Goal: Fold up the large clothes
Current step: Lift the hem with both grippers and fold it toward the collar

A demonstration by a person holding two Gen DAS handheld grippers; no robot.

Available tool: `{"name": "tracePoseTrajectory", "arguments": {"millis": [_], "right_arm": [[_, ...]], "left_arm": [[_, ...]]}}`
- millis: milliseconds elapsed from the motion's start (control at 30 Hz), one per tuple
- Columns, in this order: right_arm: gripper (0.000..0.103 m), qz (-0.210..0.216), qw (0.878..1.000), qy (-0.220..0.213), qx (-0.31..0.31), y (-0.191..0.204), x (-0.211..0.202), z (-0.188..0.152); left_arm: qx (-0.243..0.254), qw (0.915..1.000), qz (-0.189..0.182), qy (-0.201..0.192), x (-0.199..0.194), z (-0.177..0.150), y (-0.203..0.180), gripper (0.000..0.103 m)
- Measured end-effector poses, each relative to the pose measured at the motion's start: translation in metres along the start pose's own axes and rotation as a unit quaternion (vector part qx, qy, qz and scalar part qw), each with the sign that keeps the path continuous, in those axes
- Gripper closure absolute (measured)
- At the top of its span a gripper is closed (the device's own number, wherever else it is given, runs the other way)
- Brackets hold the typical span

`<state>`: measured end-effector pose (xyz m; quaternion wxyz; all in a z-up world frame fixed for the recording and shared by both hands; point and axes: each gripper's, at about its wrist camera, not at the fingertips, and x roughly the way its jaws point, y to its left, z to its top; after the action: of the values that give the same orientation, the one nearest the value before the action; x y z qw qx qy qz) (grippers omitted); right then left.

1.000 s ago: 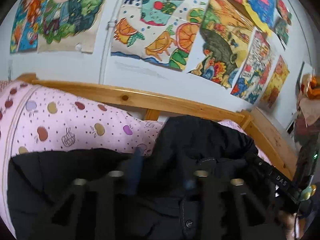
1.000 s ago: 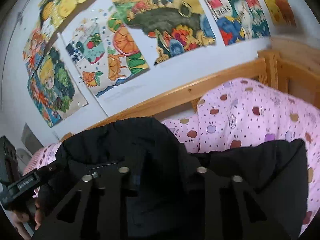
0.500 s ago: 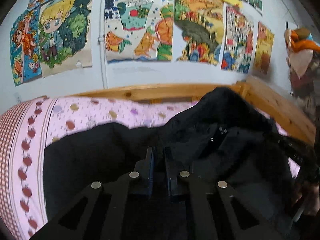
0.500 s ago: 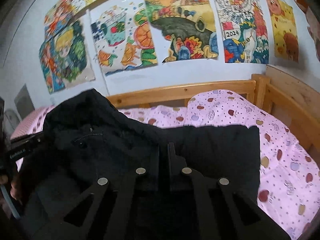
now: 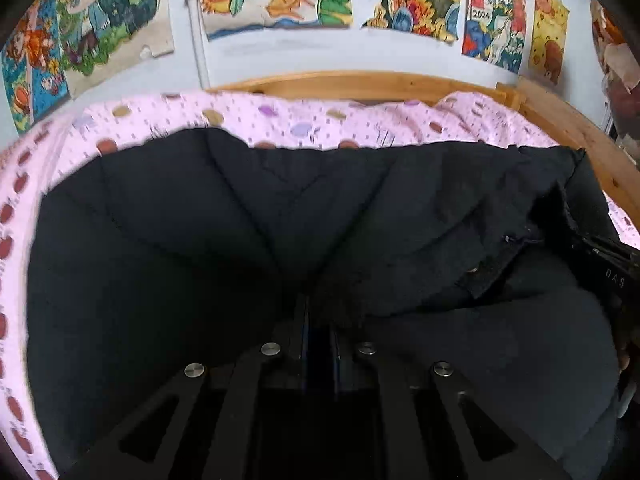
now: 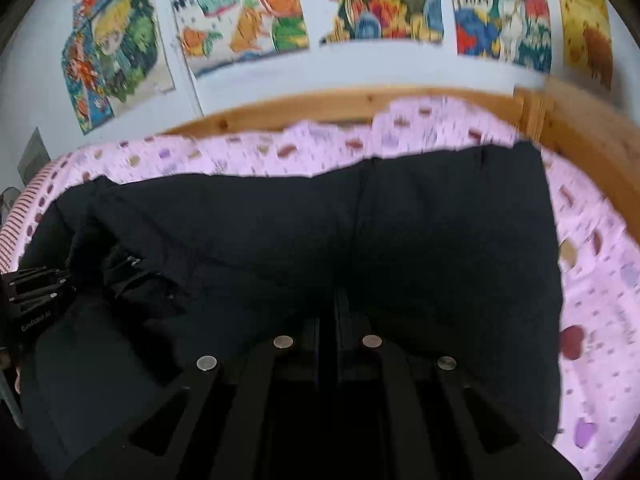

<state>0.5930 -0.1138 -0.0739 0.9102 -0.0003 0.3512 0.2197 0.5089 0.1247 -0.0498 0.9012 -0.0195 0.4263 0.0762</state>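
Clenched shut over the last second: left gripper (image 5: 320, 320) and right gripper (image 6: 334, 312), each pinching the black jacket's (image 5: 280, 220) near edge at lower centre. Lowered since onto the pink quilt (image 6: 592, 280); fold probably being laid. Long axis left to right across frame.

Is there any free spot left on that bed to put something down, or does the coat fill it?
The coat covers the middle. Bare sheet runs down its right side, toward the wooden frame. Another strip lies between the coat's far edge and the rail, and a narrow band along the left edge. Near both tools it is crowded with bunched fabric.
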Motion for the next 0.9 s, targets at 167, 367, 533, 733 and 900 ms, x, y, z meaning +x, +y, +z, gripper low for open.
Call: {"name": "tracePoseTrajectory", "arguments": {"millis": [167,367,533,733,900], "right_arm": [[0.098,-0.006,1.0,0.0,-0.008,0.005,0.002,-0.004],[0.095,0.02,0.999,-0.031,0.022,-0.006,-0.023,-0.009],[0.088,0.027,0.999,-0.03,0.032,-0.012,-0.043,-0.02],[0.067,0.026,0.998,-0.061,0.02,-0.012,-0.071,-0.014],[0.054,0.05,0.99,-0.112,0.066,-0.018,-0.081,0.029]], "left_arm": [[-0.007,0.9997,-0.014,-0.02,-0.002,-0.007,0.004,0.094],[-0.024,0.9979,-0.04,-0.046,-0.023,-0.01,0.013,0.09],[-0.033,0.9961,-0.061,-0.054,-0.042,-0.016,0.019,0.071],[-0.038,0.9909,-0.08,-0.101,-0.078,-0.017,0.019,0.036],[-0.072,0.9815,-0.087,-0.155,-0.09,0.022,0.019,0.025]]}}
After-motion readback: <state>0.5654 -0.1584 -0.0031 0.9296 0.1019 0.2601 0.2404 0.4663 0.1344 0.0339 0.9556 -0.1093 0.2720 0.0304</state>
